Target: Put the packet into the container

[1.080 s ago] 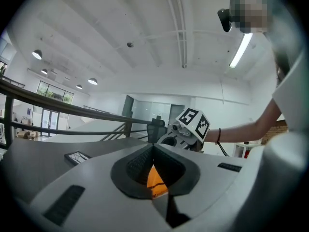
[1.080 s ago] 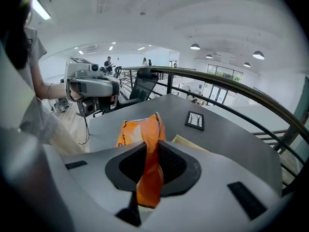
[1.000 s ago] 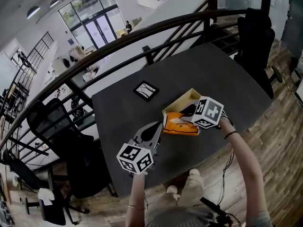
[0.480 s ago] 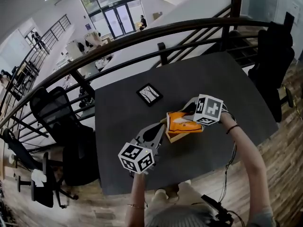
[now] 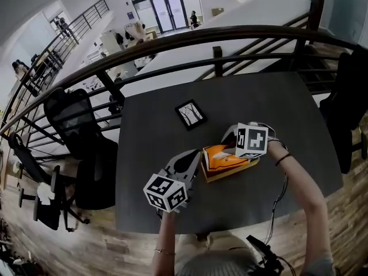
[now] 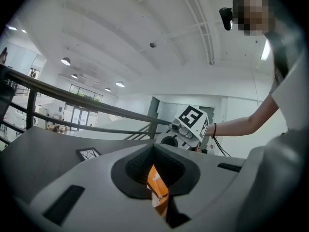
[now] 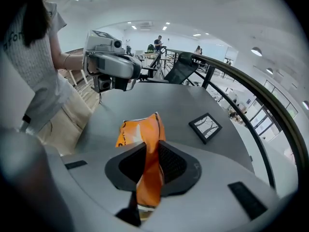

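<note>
Clamping the orange packet in both the left gripper and the right gripper, holding it at the tan container's mouth. Showing dark print, too blurred for reading. Lying well apart on the dark table: a framed picture.

A dark grey table carries a small black-framed picture, lying flat near the far edge, left of its middle; beyond that edge curves a dark railing; a black office chair stands off the left edge on wooden floor.
</note>
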{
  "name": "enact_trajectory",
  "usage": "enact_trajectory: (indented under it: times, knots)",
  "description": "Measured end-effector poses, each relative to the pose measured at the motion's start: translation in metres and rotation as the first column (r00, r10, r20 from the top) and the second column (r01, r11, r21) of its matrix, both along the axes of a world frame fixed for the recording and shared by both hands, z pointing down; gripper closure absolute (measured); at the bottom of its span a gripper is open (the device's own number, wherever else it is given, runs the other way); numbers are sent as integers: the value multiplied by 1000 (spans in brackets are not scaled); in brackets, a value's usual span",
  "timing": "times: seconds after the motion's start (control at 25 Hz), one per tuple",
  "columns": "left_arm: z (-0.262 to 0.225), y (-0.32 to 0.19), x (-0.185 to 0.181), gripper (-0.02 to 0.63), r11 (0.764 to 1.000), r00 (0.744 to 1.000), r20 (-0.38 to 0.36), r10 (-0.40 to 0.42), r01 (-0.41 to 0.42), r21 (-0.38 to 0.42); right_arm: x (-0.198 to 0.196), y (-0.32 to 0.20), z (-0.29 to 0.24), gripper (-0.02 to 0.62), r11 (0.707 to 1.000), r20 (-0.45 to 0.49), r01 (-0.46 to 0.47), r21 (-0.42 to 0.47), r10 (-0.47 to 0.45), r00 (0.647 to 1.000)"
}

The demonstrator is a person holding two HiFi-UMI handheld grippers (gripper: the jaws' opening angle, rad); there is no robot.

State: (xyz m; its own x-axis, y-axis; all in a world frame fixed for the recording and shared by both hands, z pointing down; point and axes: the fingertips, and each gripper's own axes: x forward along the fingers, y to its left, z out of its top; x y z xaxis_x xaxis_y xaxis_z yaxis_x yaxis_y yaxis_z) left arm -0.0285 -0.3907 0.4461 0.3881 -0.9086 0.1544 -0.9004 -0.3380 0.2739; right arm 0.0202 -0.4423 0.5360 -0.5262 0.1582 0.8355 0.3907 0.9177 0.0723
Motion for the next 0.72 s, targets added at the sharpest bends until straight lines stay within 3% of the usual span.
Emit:
enact_trajectory:
  times: [0.24,0.4,0.52,0.72]
  knots:
    - [11,-8,-9,598,998,998,1,-57,57,-23,-3,3,7,535,995,16,102,-12,-102,995]
    - [15,-11,-14,598,997,998,-2,-70,70,-34,5,15,13,535,986,-51,165,6,-165,985]
    - [18,-14,-16,598,997,997,-1,-75,75,-36,6,14,28,535,989,-83,147,28,-144,986]
    - [24,-14,-12,598,996,997,3,-73,73,-52,0,17,37,535,997,-29,77,-16,-78,997]
